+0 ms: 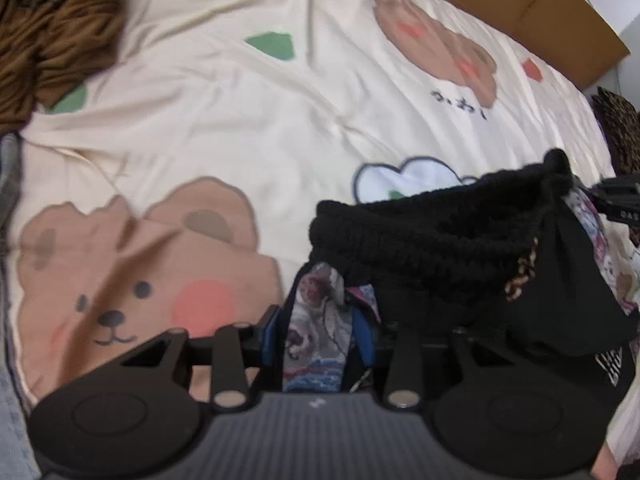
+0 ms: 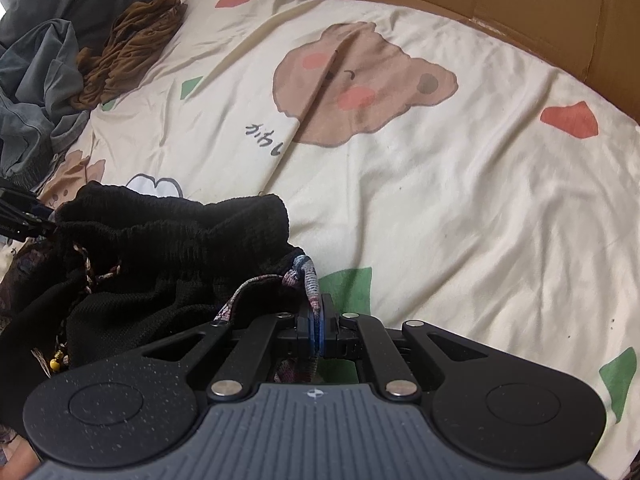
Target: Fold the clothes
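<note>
A black garment [image 1: 436,240] with a ribbed elastic waistband and patterned print fabric hangs stretched between my two grippers above the bed. My left gripper [image 1: 320,332] is shut on its patterned edge, the cloth bunched between the blue pads. In the right wrist view the same garment [image 2: 172,240] sags at the left, and my right gripper [image 2: 316,328] is shut on its other patterned corner. The tip of the right gripper [image 1: 616,196] shows at the far right edge of the left wrist view. The left gripper [image 2: 20,208] peeks in at the left edge of the right wrist view.
A cream bedsheet [image 2: 440,208] printed with bears and coloured shapes lies under everything. A brown crumpled garment [image 2: 132,52] and grey-blue clothes [image 2: 36,92] sit at the bed's far left. A cardboard box wall [image 2: 540,12] borders the far side.
</note>
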A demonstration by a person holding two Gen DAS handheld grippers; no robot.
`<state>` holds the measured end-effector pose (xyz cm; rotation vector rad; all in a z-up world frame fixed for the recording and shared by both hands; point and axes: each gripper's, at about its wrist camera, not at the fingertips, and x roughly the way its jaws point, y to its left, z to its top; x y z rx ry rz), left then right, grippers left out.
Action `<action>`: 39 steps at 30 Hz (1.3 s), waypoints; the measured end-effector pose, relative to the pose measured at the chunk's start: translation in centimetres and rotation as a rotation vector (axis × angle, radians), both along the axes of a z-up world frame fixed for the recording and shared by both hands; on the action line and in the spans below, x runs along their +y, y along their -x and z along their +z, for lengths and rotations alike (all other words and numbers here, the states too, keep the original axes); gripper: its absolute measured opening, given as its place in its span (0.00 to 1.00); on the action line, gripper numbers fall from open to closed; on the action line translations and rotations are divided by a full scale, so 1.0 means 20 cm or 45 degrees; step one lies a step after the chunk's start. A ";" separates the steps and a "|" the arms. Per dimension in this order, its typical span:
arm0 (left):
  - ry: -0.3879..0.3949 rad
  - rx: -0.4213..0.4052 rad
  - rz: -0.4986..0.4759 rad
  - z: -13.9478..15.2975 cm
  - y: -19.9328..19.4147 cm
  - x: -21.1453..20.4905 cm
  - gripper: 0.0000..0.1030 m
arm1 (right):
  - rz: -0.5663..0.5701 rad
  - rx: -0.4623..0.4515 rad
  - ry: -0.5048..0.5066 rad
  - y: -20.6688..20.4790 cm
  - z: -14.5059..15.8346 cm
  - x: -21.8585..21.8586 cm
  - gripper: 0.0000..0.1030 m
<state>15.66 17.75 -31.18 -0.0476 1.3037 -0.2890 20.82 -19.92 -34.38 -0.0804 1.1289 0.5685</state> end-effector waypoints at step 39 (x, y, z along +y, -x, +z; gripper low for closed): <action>-0.369 -0.543 -0.066 0.26 -0.28 -0.18 0.05 | -0.159 -0.265 0.128 -0.22 0.20 -0.02 0.00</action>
